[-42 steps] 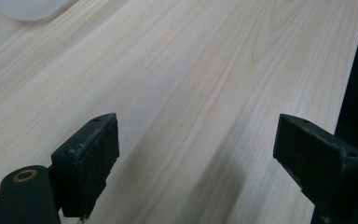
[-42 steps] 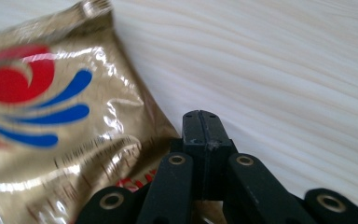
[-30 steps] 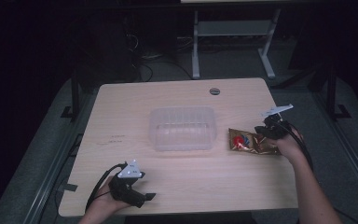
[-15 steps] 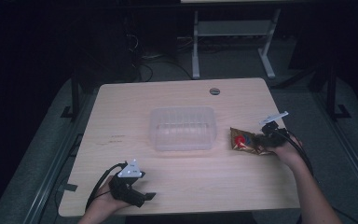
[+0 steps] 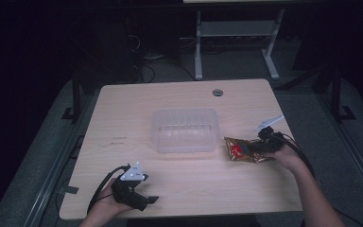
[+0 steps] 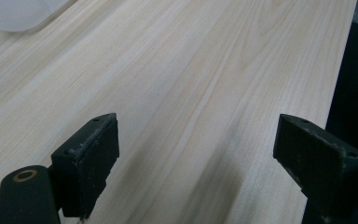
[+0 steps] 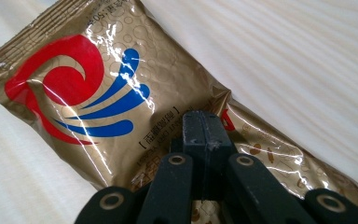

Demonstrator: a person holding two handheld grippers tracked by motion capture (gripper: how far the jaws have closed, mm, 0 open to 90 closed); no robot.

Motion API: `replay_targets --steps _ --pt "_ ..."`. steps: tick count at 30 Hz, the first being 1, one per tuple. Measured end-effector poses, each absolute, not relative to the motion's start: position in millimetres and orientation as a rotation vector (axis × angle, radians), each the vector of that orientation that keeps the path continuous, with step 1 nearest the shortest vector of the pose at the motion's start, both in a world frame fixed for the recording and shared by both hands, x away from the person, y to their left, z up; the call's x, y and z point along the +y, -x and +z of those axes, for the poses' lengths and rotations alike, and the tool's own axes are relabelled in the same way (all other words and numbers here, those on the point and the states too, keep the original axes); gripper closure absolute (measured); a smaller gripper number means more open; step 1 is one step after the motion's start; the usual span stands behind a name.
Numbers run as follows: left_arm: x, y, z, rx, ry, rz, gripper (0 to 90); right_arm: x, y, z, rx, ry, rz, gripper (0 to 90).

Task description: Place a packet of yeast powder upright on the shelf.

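Here the right gripper [image 5: 260, 147] is clamped on the gold snack packet [image 5: 243, 150], right of the clear tub [image 5: 185, 130] on the worktop [image 5: 123, 113]; the left gripper [image 5: 142, 201], near-left, has its jaws apart.

Left gripper [image 6: 193, 158]: its two black jaws stand wide apart with nothing between them.
Below the jaws: bare light wood table [image 6: 191, 70], grain running diagonally.
Top left corner: a pale, cloudy curved edge, probably the clear plastic container [image 6: 21, 11], well apart from the jaws.
Right side: the table's edge, with darkness past it.
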State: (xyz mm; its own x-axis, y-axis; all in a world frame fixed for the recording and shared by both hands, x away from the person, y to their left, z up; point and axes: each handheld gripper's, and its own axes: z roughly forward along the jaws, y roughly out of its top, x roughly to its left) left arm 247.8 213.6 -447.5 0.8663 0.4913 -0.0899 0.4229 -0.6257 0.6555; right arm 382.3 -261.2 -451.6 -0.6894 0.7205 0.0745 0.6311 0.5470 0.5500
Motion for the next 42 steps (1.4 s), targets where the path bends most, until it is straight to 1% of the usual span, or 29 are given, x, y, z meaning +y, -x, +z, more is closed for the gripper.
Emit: replay_targets --steps 11,18,25,27,32,33,42 --pt "213 -247 -446 0.659 -2.326 0.128 13.7 -241 -359 -451 2.706 -1.046 0.849 90.0" --pt "209 -245 -445 0.634 -2.338 0.128 13.8 -216 -334 -451 2.728 -1.003 0.891 90.0" --pt "207 -245 -444 0.623 -2.343 0.131 13.7 -187 -319 -451 2.722 -0.992 0.904 89.9" --pt "207 -245 -444 0.622 -2.341 0.133 13.9 -170 -315 -451 2.724 -0.965 0.902 90.0" --pt "207 -245 -443 0.622 -2.342 0.136 13.9 -150 -313 -452 2.73 -0.954 0.921 89.9" --pt "207 -245 -443 0.624 -2.343 0.138 13.9 -140 -312 -452 2.729 -0.953 0.927 89.9" --pt "210 -245 -442 0.65 -2.324 0.152 13.9 -94 -306 -452 2.72 -0.941 0.953 89.9"
